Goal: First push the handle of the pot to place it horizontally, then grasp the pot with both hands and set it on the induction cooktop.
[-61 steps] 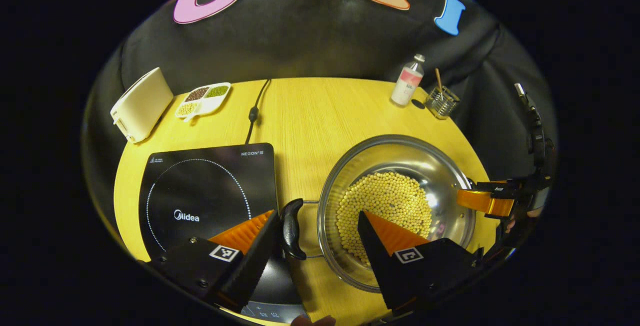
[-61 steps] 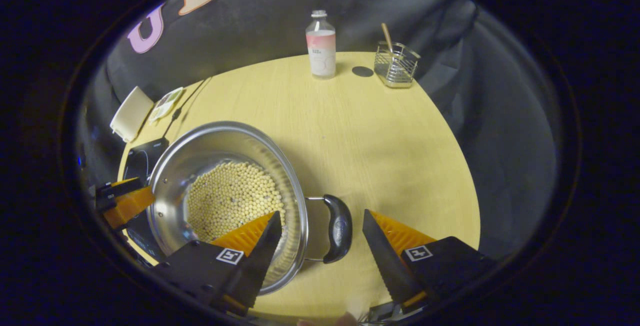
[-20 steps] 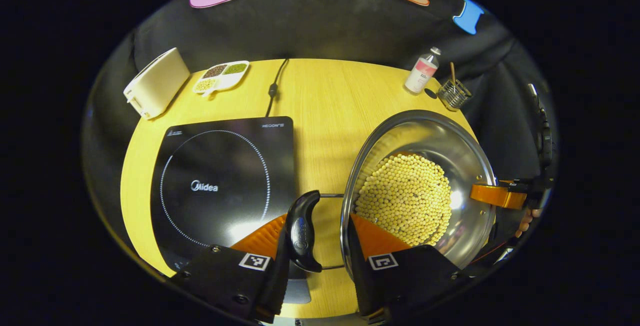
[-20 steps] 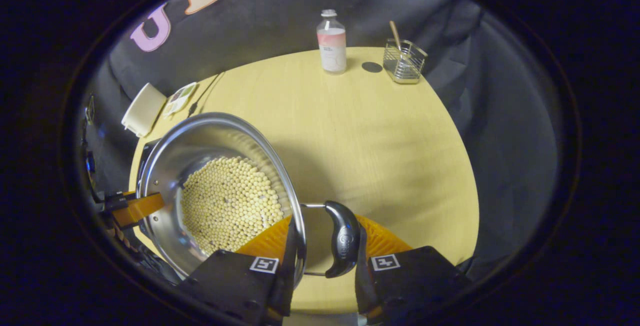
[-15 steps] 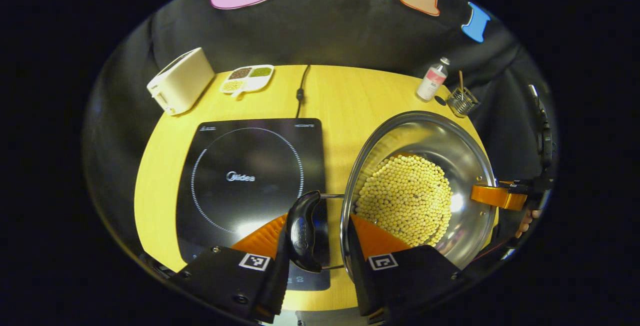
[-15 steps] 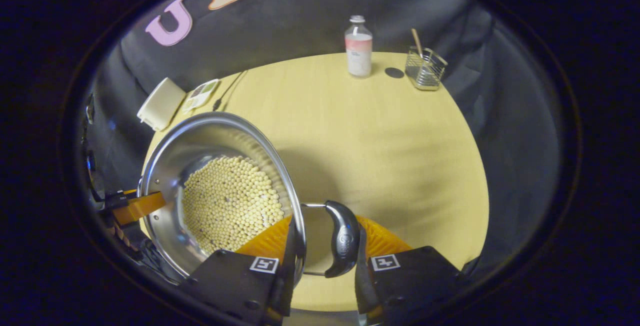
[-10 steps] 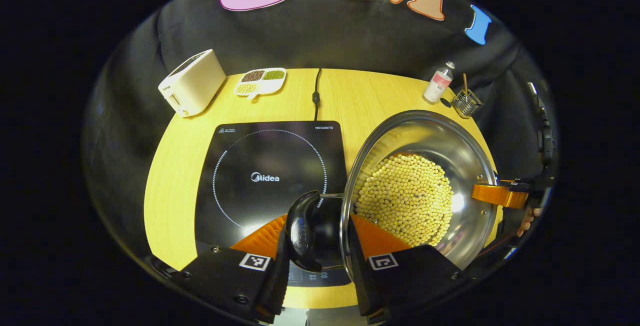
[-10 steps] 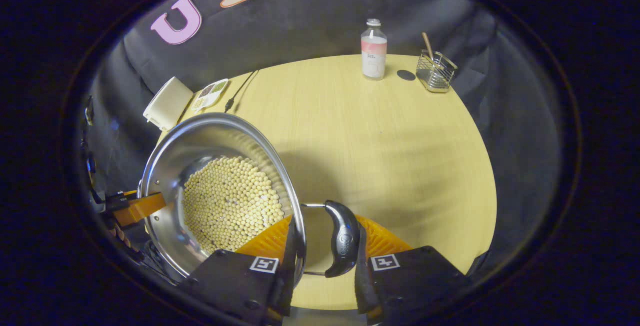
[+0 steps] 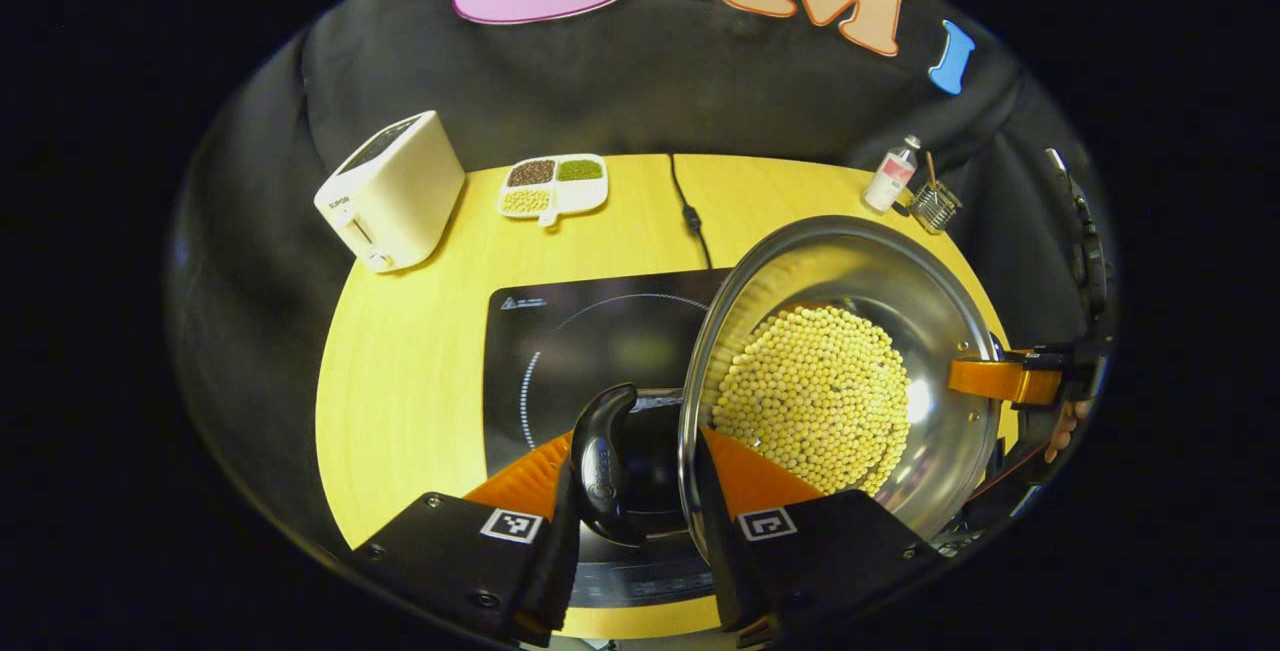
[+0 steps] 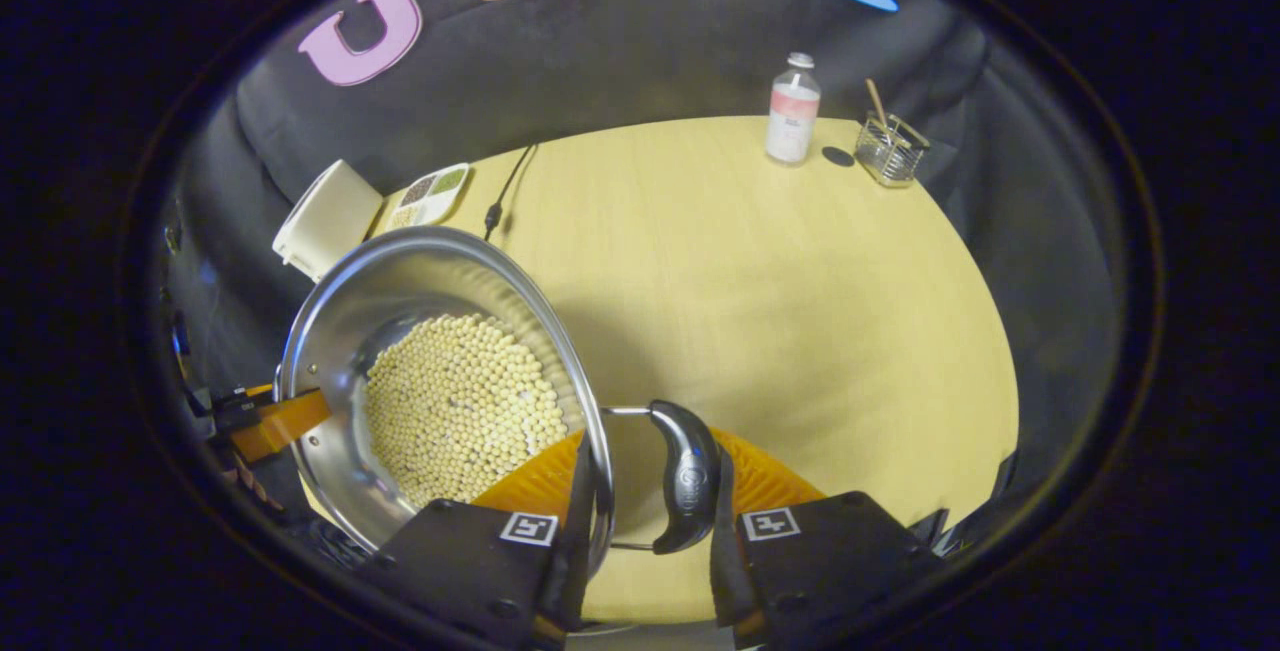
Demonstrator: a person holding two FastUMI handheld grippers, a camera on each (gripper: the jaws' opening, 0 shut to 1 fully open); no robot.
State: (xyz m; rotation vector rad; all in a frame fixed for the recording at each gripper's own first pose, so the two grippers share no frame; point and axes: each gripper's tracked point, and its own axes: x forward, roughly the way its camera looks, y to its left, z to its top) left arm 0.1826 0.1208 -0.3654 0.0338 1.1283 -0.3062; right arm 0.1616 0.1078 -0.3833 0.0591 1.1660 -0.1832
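Both claws, left claw (image 9: 630,476) and right claw (image 10: 645,491), are clamped on the pot's (image 9: 940,281) handles, carrying it above the induction cooktop (image 9: 560,331) at nine o'clock; next, I centre and lower it.

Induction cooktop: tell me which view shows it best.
The left gripper view. There the induction cooktop lies flat on the table with its ring marking and back corner plain, partly covered by the pot. In the right gripper view the pot hides it almost wholly; I cannot pick it out with certainty.
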